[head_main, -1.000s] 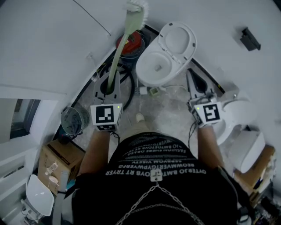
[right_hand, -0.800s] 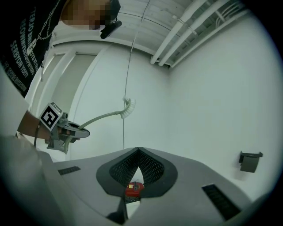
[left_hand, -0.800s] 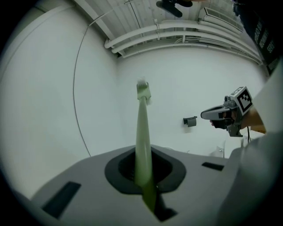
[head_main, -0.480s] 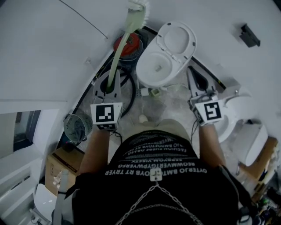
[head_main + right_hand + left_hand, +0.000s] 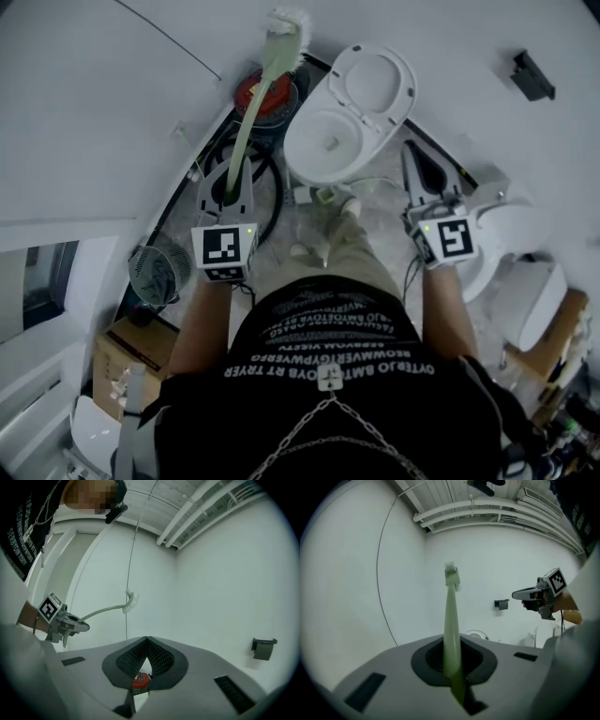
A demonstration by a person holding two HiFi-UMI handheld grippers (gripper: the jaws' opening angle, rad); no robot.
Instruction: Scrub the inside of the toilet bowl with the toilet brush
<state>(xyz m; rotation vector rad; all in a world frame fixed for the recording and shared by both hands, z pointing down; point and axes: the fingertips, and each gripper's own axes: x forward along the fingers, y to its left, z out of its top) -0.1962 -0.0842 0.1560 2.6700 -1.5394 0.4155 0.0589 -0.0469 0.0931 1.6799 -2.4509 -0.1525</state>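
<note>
Left gripper [image 5: 235,180]: clamped toilet brush [image 5: 255,98], bristles at 12 o'clock. Right gripper [image 5: 418,161]: closed, empty. Leg [image 5: 343,246] had stepped toward toilet bowl [image 5: 298,156]; scrubbing not begun.

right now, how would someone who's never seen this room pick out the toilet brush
Find the white toilet, lid up. Left of it, the left gripper has its tongs shut on a long curved stick, the toilet brush. It is the only pale green thing there, tipped with white bristles.
</note>
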